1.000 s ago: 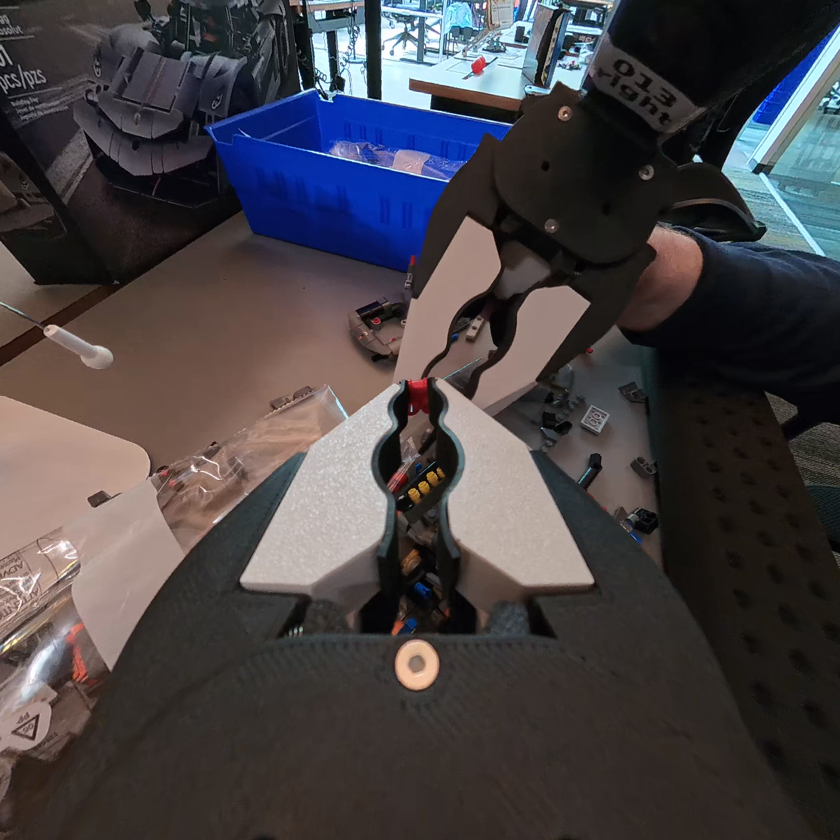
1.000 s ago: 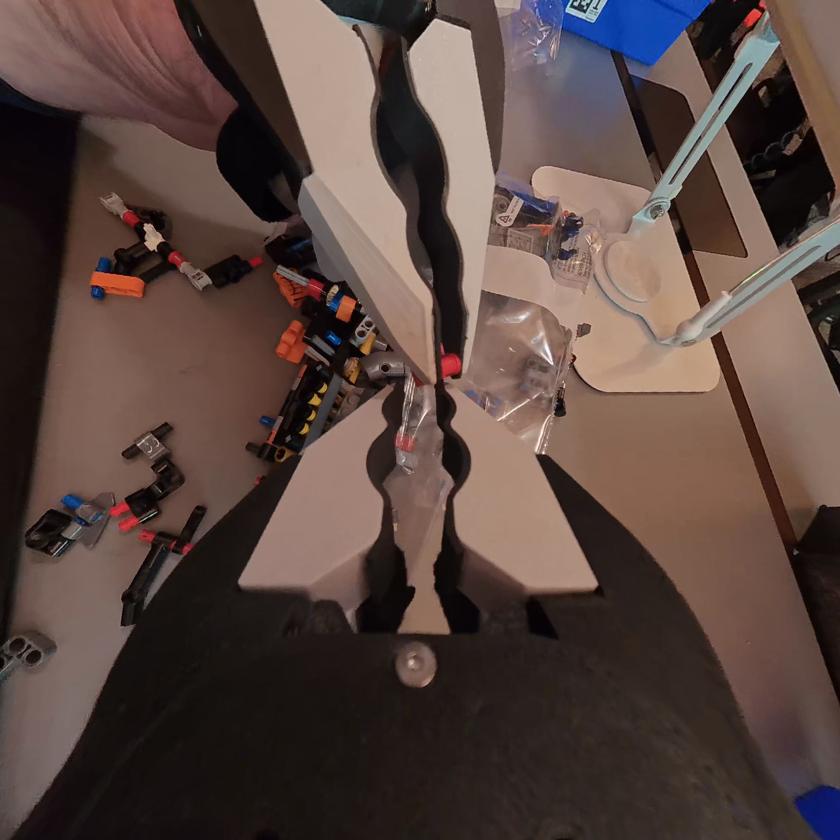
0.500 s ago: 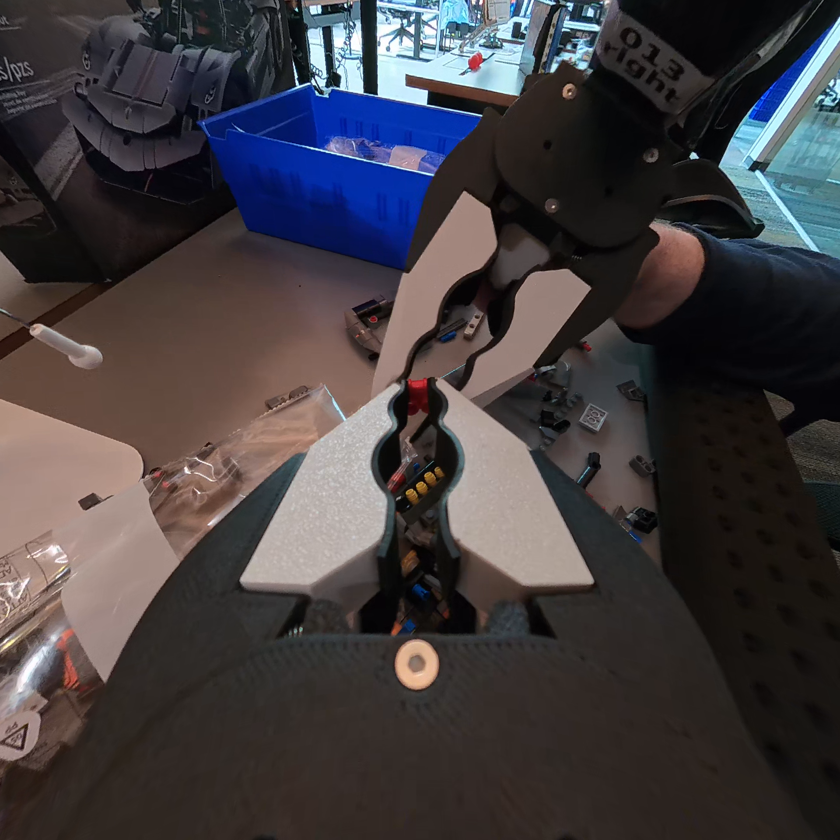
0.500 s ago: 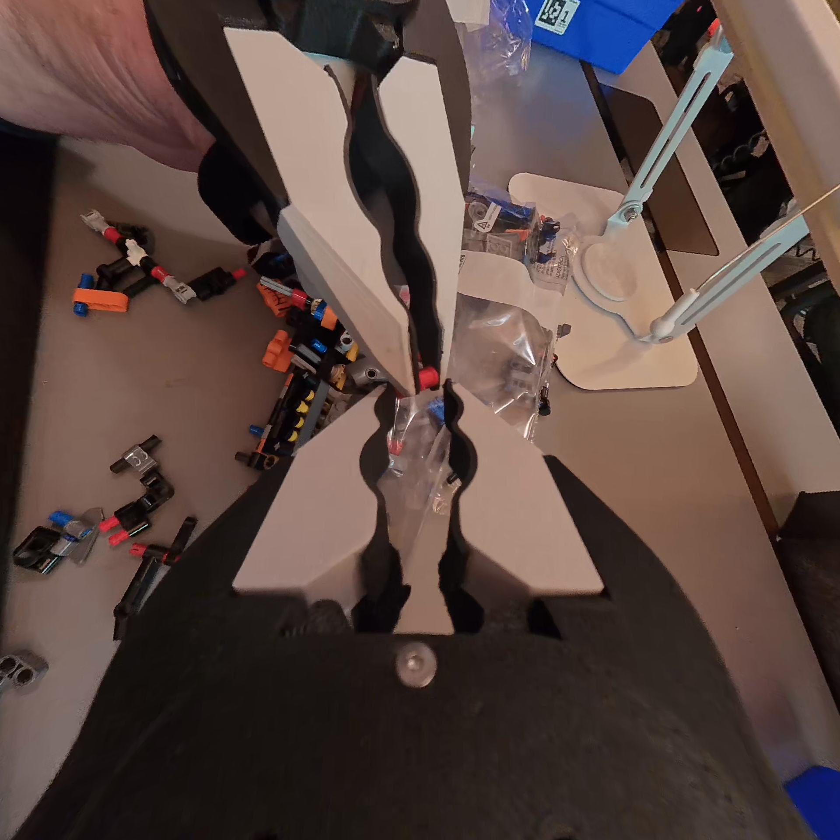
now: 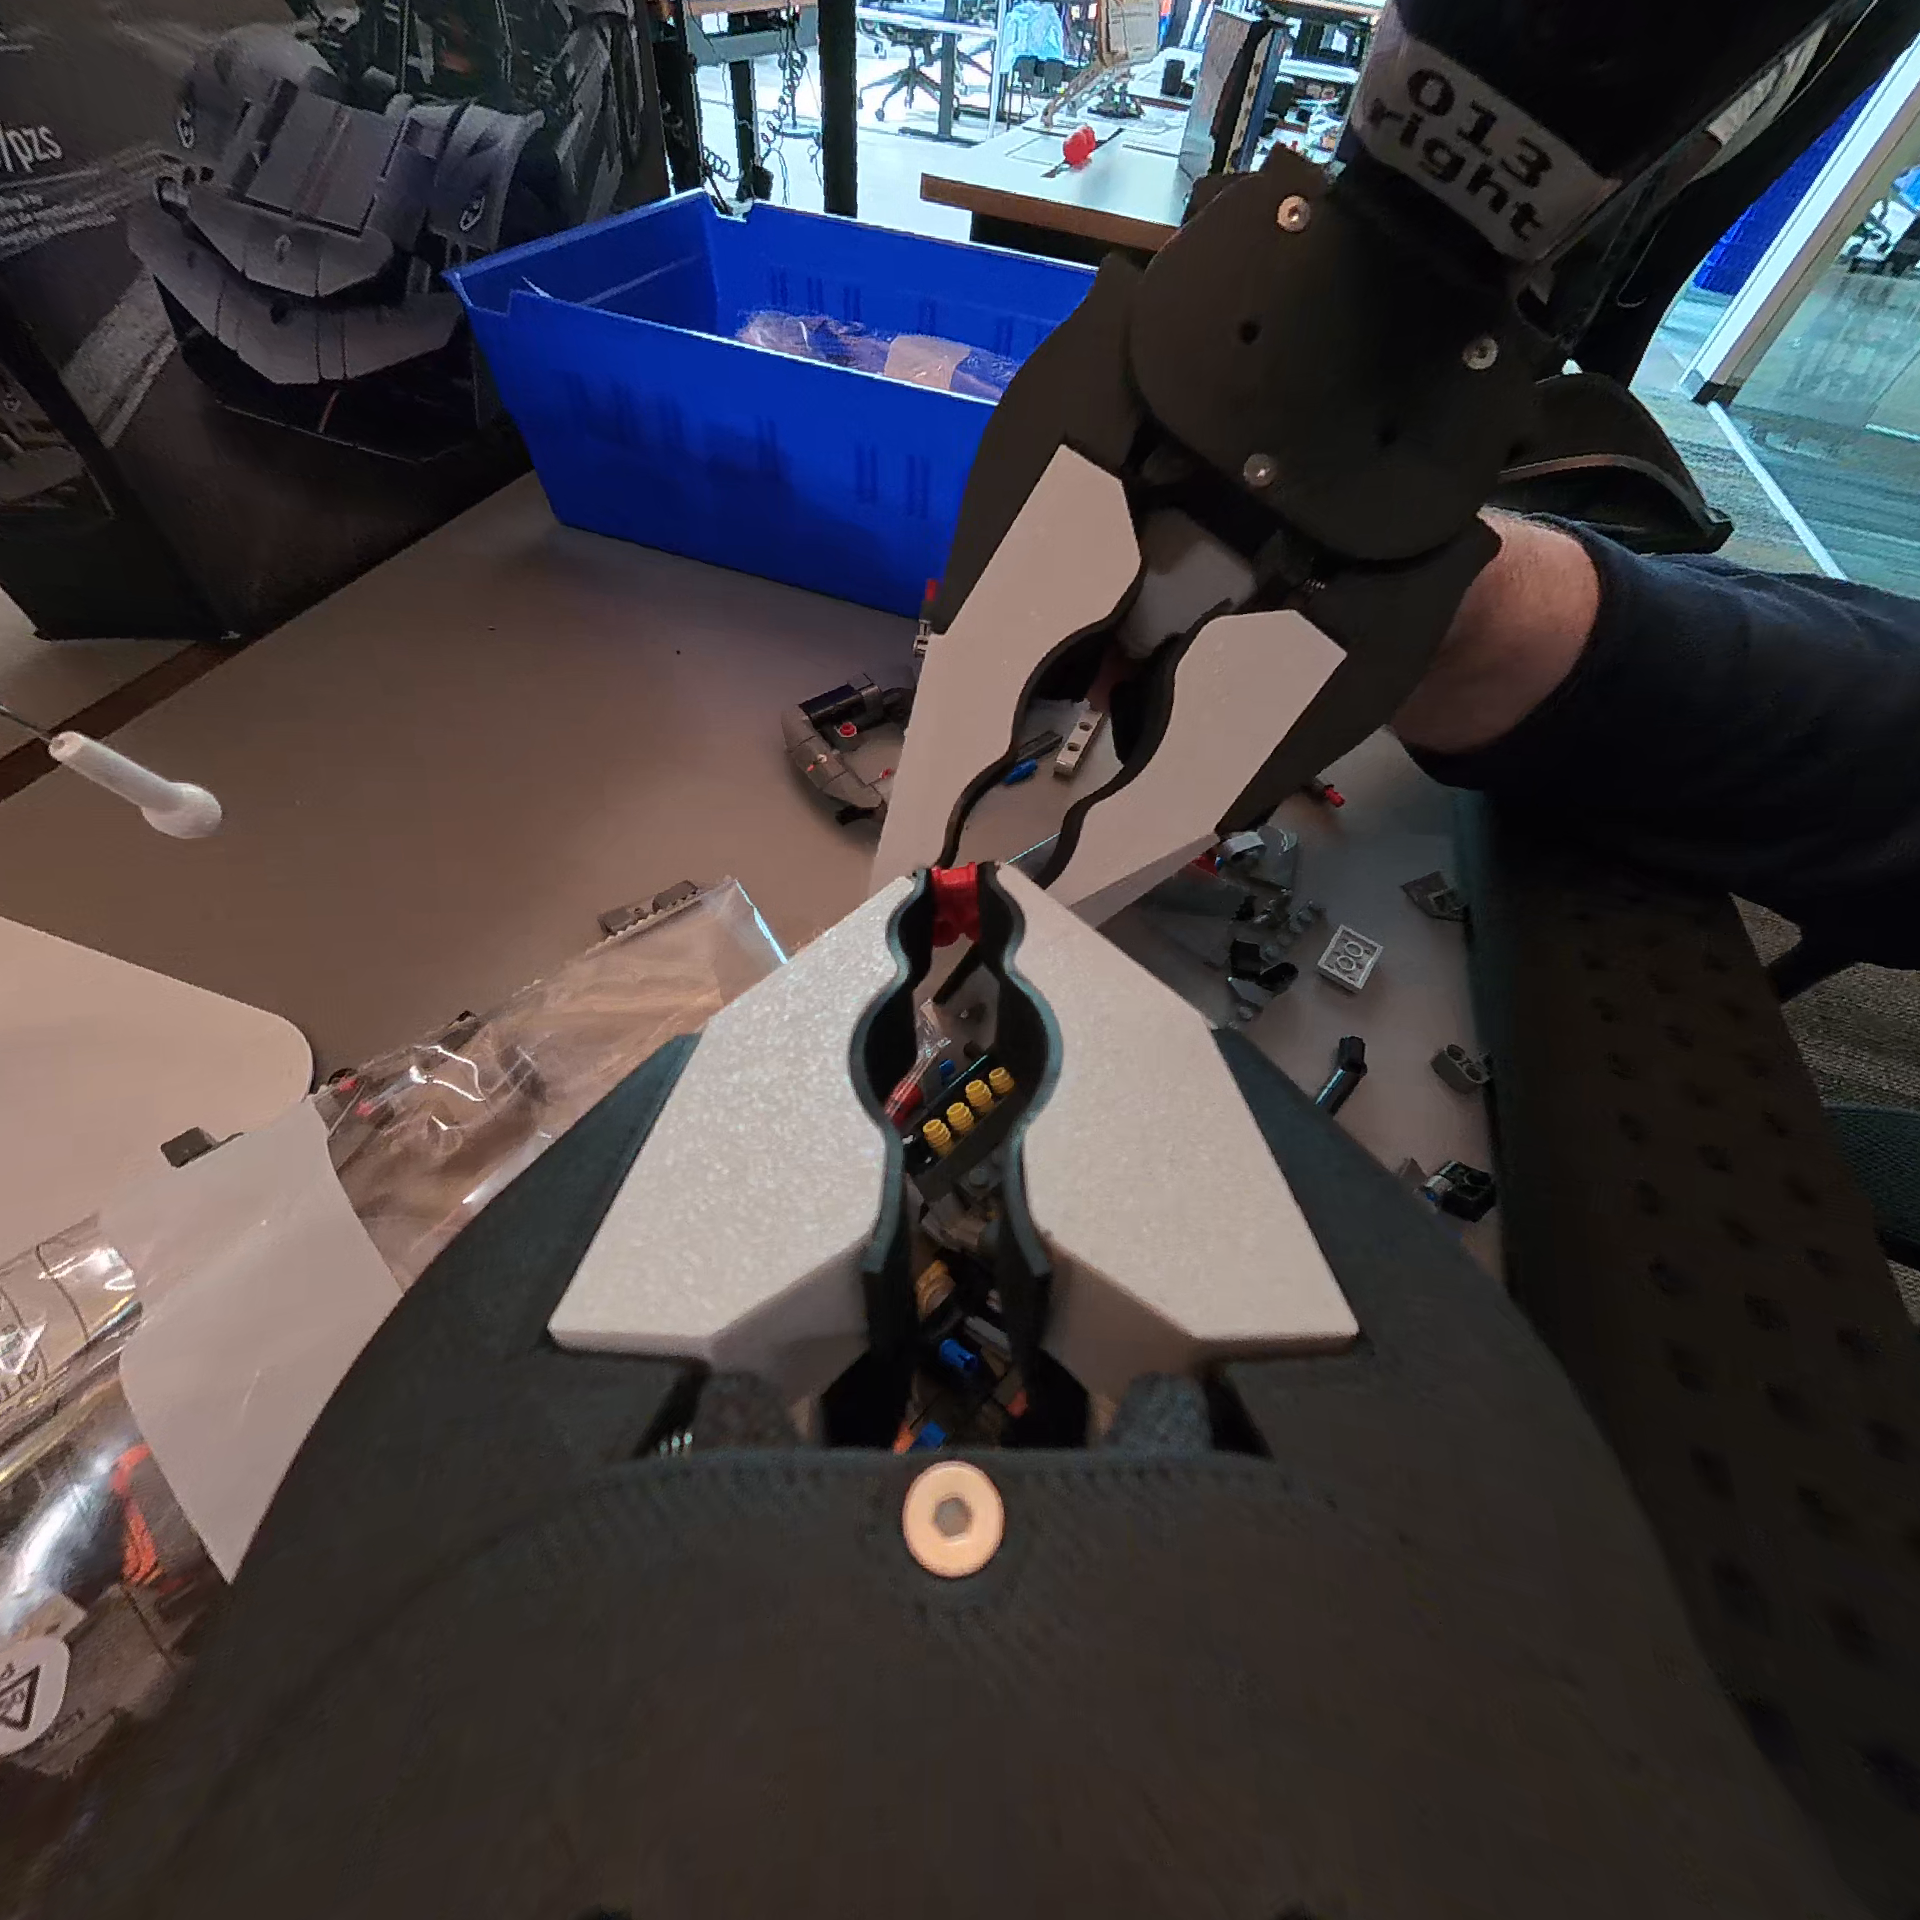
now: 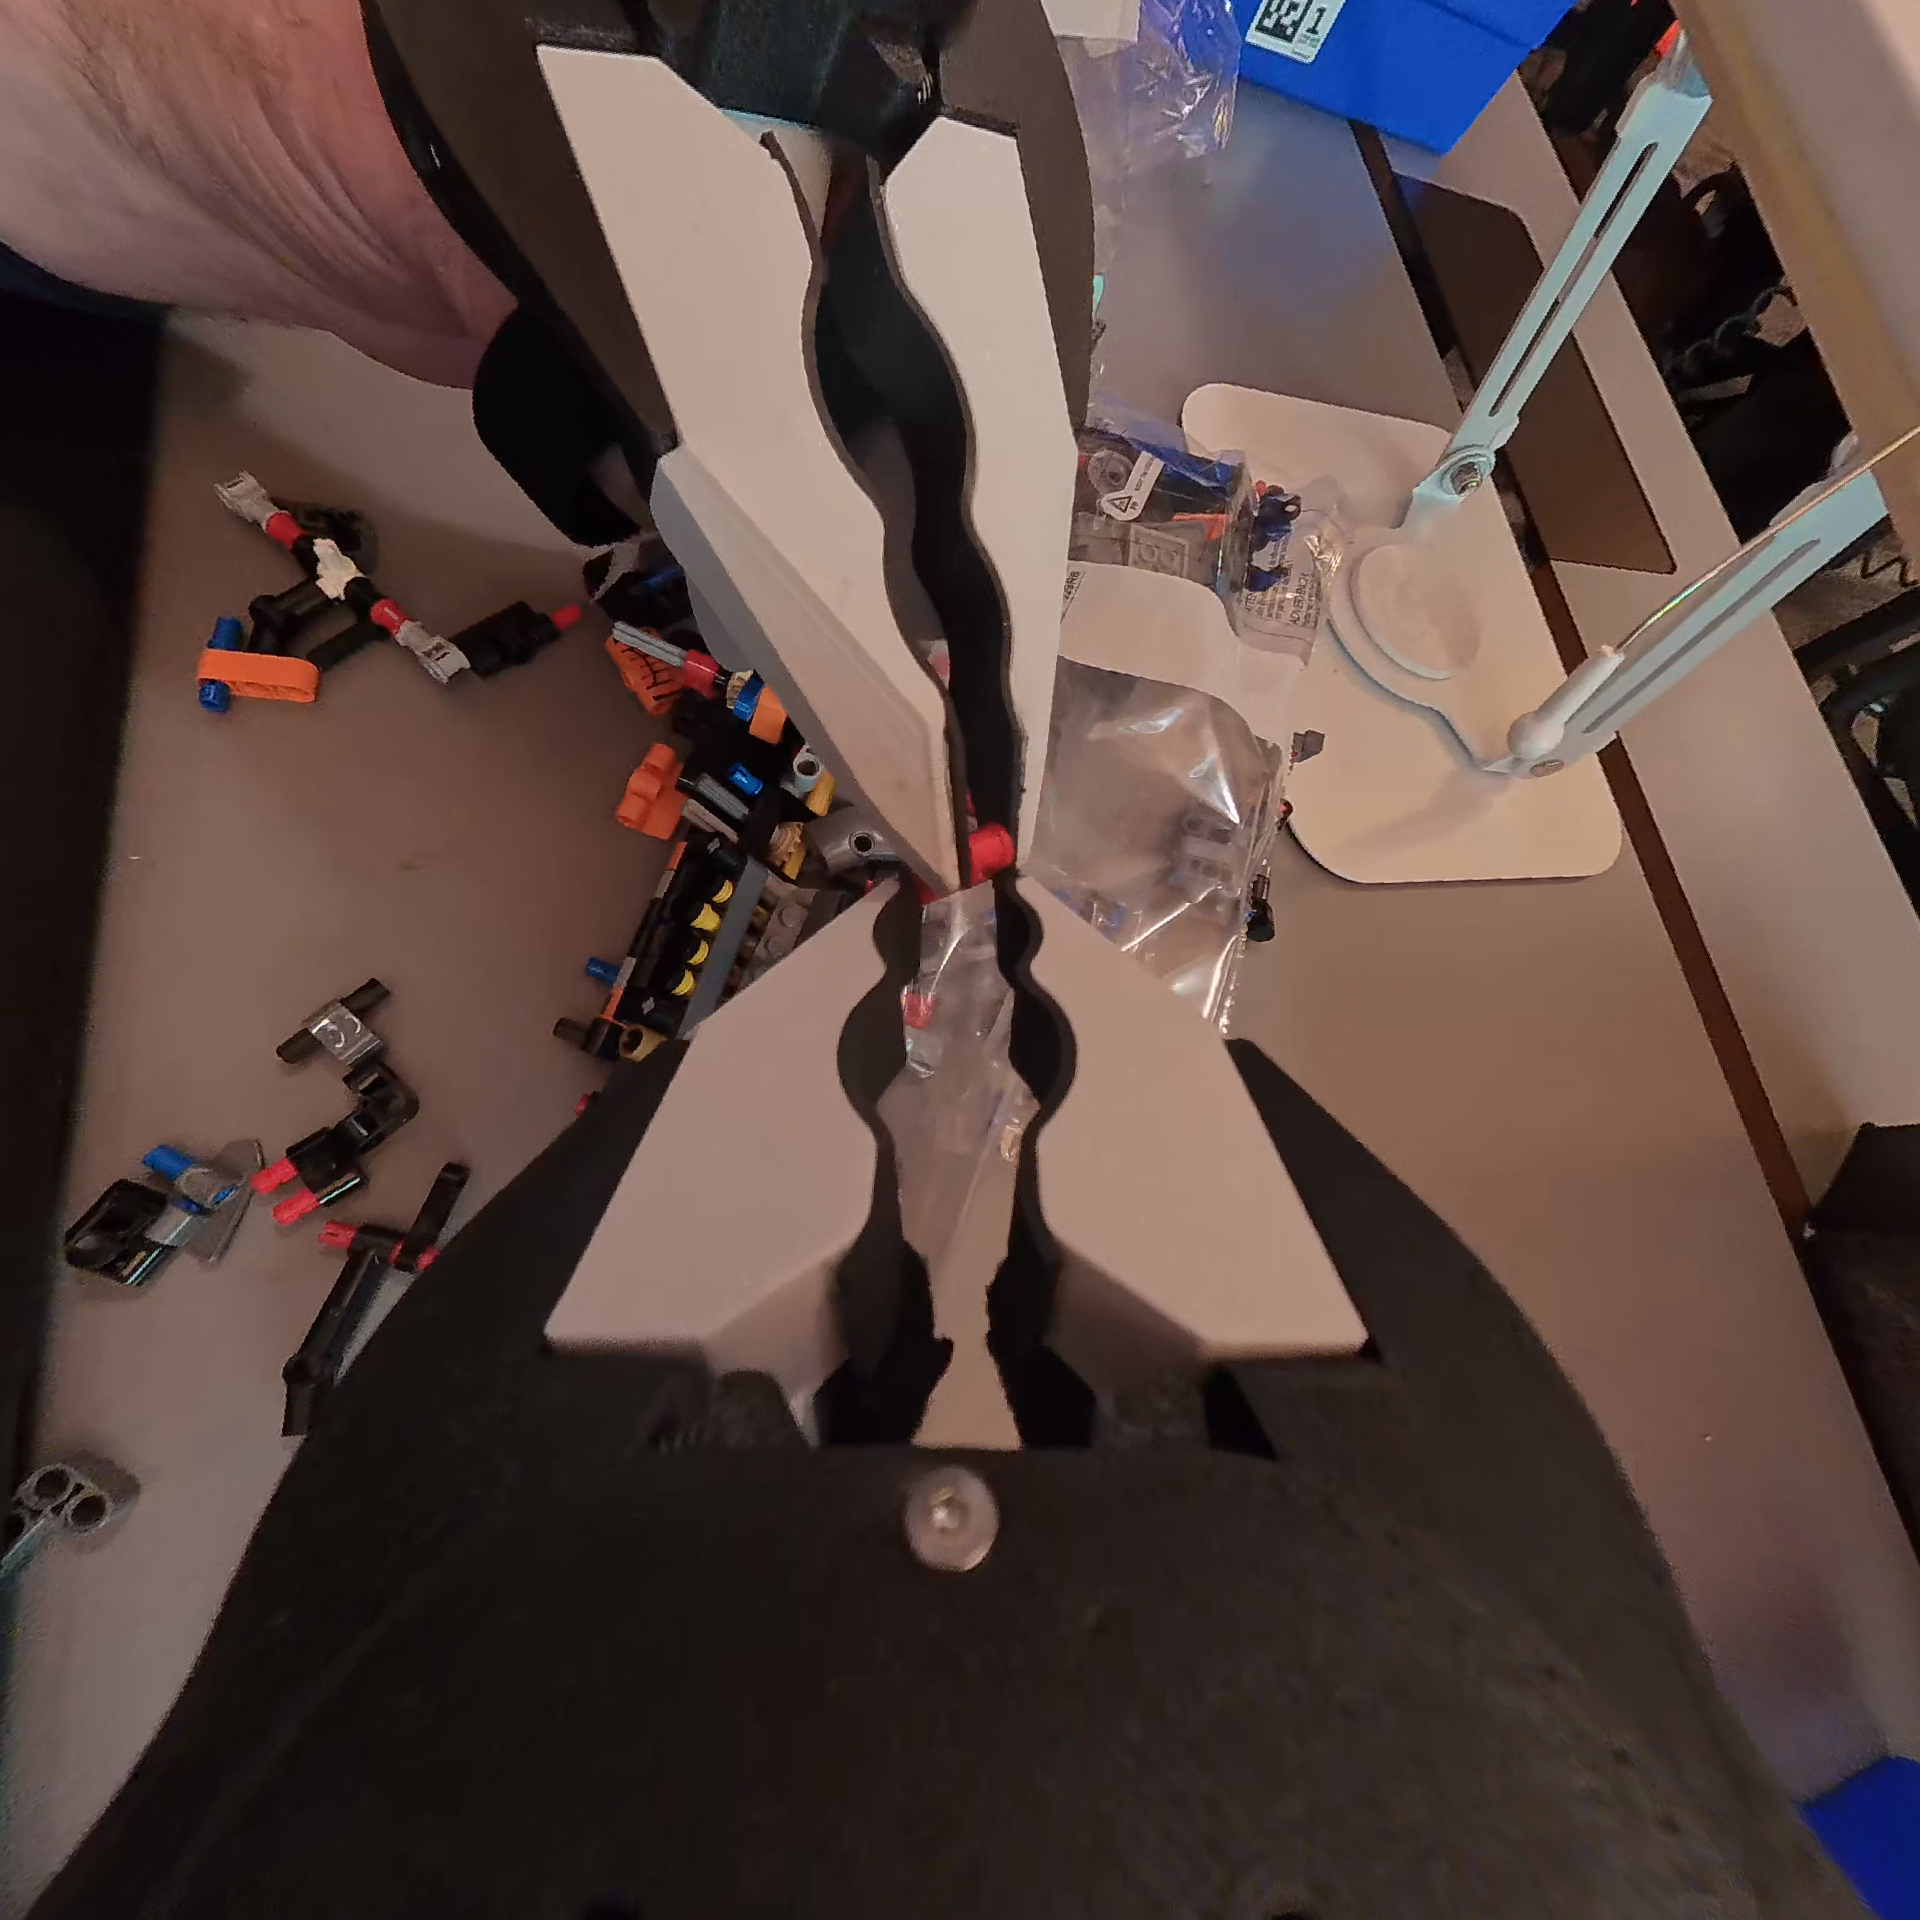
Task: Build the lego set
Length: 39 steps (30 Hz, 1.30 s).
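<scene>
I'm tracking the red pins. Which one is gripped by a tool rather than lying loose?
The red pin pinched at the tip of the left tool, raised above the table. The other red pins lie loose among the scattered parts, untouched.

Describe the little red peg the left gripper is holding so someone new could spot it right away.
Find the two grippers meeting tip to tip above the table. The red peg sits pinched at the very tip of the left gripper. Other red pieces lie on the table; only this one is held up.
</scene>
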Tool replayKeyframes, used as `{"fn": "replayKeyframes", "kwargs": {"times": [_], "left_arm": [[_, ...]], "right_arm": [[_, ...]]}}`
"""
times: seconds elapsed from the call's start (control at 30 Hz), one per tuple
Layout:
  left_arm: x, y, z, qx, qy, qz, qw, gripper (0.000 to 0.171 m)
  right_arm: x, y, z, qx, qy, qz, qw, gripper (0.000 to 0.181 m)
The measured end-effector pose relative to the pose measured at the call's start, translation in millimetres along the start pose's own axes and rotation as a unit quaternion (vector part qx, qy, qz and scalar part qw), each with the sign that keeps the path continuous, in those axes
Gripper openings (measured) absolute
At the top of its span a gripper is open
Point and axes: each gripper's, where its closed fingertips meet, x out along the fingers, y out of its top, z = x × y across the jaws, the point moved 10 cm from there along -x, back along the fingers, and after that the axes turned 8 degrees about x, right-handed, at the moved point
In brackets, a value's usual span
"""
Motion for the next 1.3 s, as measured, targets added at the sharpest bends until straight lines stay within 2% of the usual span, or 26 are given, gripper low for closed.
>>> {"fn": "replayKeyframes", "kwargs": {"times": [0.23,0.37,0.53,0.67,0.8,0.9,1.03,1.3], "left_arm": [[-4,2,-2,-0.016,-0.003,0.023,1.0,0.005],[-3,1,-3,-0.028,-0.005,0.027,0.999,0.005],[-1,-1,-4,-0.028,-0.003,0.018,0.999,0.005],[-2,2,-3,-0.031,-0.005,0.031,0.999,0.005],[-10,3,-9,-0.063,-0.016,0.064,0.996,0.005],[-12,2,-11,-0.081,-0.022,0.078,0.993,0.005],[-11,1,-12,-0.085,-0.016,0.076,0.993,0.005],[-9,-1,-12,-0.083,-0.012,0.064,0.994,0.004]], "right_arm": [[-3,2,1,0.006,-0.004,0.017,1.0,0.011],[-4,8,1,0.023,-0.006,0.039,0.999,0.02],[-2,7,0,0.017,-0.02,0.022,0.999,0.018],[-5,6,2,0.023,-0.006,0.037,0.999,0.018],[-9,16,-5,-0.029,-0.089,0.04,0.995,0.022],[-8,19,-6,-0.022,-0.099,0.042,0.994,0.024],[-7,15,-3,-0.007,-0.08,0.042,0.996,0.011],[-11,11,0,-0.011,-0.078,0.03,0.996,0.008]]}}
